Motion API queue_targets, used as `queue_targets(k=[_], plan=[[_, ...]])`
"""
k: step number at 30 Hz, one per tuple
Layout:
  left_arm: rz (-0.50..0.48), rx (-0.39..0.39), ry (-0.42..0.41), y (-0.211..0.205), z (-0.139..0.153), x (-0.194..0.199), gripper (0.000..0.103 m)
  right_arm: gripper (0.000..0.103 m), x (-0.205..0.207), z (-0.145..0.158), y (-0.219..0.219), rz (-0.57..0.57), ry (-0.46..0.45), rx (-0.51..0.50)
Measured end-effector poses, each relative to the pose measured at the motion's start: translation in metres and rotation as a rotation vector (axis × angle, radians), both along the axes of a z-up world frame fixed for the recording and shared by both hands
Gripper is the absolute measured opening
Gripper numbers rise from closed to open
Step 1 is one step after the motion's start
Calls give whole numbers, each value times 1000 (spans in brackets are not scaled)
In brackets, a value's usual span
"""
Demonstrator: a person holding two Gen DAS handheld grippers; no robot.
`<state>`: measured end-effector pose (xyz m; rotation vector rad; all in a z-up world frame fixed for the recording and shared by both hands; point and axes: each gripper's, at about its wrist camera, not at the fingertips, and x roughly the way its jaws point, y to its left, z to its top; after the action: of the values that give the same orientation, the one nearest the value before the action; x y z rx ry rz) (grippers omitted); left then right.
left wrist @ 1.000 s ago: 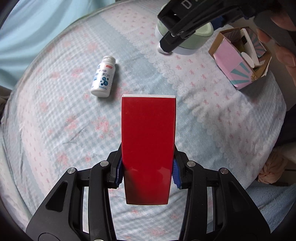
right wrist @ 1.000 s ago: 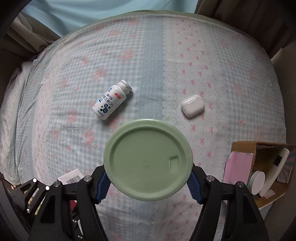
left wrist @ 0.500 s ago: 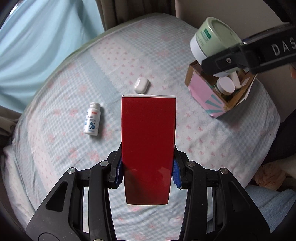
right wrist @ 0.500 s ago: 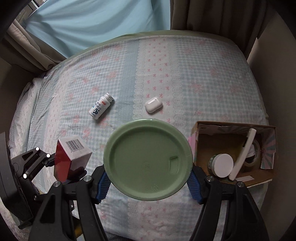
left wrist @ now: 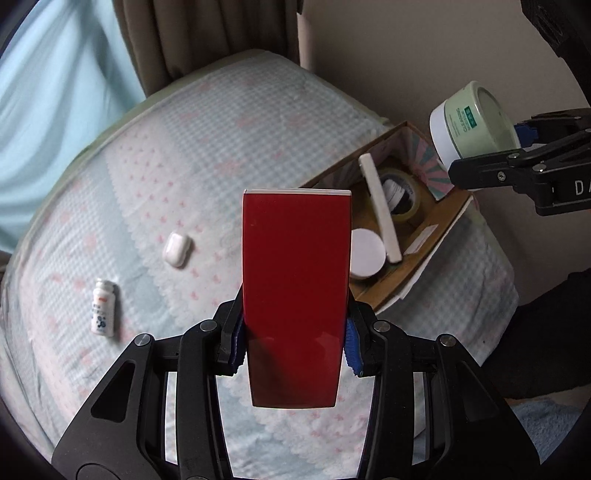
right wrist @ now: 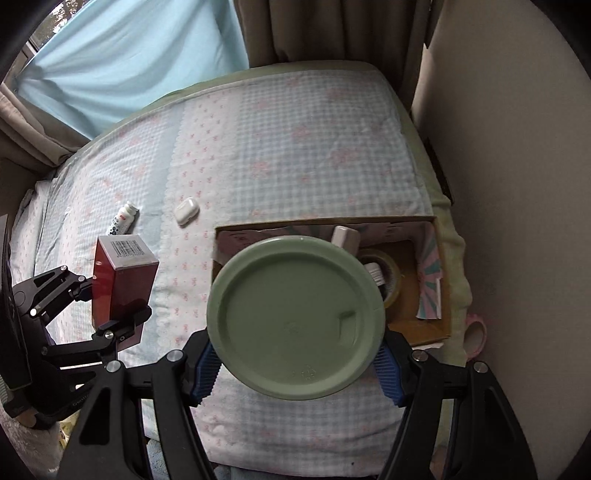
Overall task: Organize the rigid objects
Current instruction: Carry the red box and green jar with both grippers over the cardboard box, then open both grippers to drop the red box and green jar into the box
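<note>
My left gripper (left wrist: pixel 293 354) is shut on a tall red box (left wrist: pixel 295 288), held above the bed; the box shows in the right wrist view (right wrist: pixel 122 280) too. My right gripper (right wrist: pixel 295 363) is shut on a green-lidded white jar (right wrist: pixel 295 317), held above the open cardboard box (right wrist: pixel 424 325); the jar also shows at the right of the left wrist view (left wrist: pixel 472 122). The cardboard box (left wrist: pixel 432 225) holds a white jar (left wrist: pixel 365 251), a tape roll (left wrist: pixel 402 199) and a white stick (left wrist: pixel 380 210). A white pill bottle (left wrist: pixel 102 308) and a white earbud case (left wrist: pixel 177 248) lie on the bedspread.
The bed (right wrist: pixel 314 147) has a checked, flower-printed cover. A wall (right wrist: pixel 517 184) stands close to the cardboard box on the right. Curtains (right wrist: pixel 314 29) hang behind the bed. A pink tape roll (right wrist: pixel 474 332) lies by the bed's right edge.
Both grippers have risen and swung right, each keeping its object. The green-lidded jar now hangs over the cardboard box, and the red box has come closer to it.
</note>
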<state>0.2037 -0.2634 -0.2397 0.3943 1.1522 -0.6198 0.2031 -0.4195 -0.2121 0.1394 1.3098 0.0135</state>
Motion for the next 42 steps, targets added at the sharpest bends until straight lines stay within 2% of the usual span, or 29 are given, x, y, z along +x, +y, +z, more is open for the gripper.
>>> queue_targets(k=[6, 14, 21, 25, 33, 37, 39, 40, 41, 42], plan=[[-34, 10, 11, -52, -11, 19, 38, 66, -2, -19, -50, -33, 29, 11], [-82, 70, 63, -93, -53, 42, 38, 66, 3, -68, -86, -67, 96, 56], [-101, 130, 124, -108, -98, 61, 38, 66, 6, -110, -97, -122, 142, 126], [-149, 165, 147, -116, -119, 64, 38, 66, 6, -126, -95, -125, 143, 149], [-237, 233, 136, -120, -147, 62, 38, 66, 7, -149, -89, -111, 126, 226], [-265, 255, 133, -121, -156, 63, 38, 67, 7, -164, -90, -157, 155, 241], [-262, 264, 141, -120, -158, 65, 38, 78, 4, -168, -95, -214, 151, 267], [-253, 277, 150, -119, -160, 65, 40, 100, 2, -165, -98, -244, 118, 280], [-243, 295, 150, -119, -161, 64, 48, 103, 0, -160, -102, -272, 79, 284], [-233, 310, 142, -118, -161, 63, 89, 103, -2, -154, -106, -299, 41, 289]])
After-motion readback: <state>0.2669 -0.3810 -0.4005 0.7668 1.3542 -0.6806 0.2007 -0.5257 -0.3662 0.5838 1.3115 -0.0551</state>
